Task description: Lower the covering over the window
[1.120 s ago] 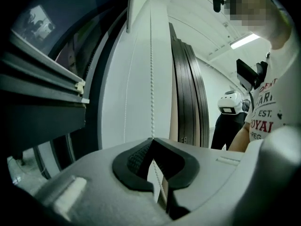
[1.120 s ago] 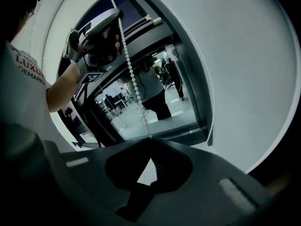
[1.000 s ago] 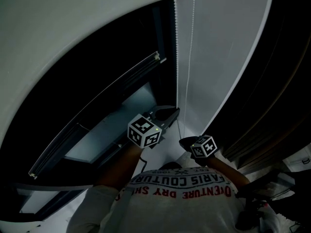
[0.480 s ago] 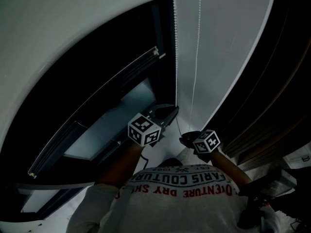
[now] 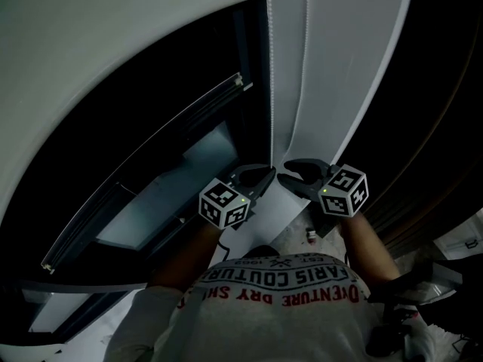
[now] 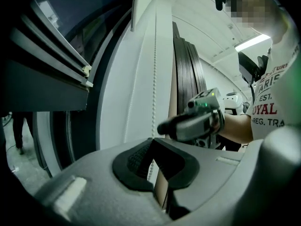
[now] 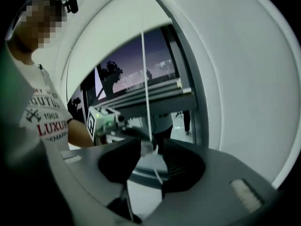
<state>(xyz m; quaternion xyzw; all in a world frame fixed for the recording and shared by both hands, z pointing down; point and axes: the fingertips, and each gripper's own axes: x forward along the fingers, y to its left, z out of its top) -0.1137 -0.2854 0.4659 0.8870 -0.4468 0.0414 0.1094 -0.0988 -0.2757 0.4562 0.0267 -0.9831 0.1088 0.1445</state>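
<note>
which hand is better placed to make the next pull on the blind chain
Probably the right gripper: its jaws, just opening, straddle the bead chain without pressing, ready to clamp and pull. The left gripper is shut on the chain.

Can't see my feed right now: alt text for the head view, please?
Two handheld grippers meet at a bead chain hanging beside a white blind that covers part of a dark window. The left gripper has its fingers closed on one strand; the right gripper has just been opening its fingers, with the other strand between them.
</note>
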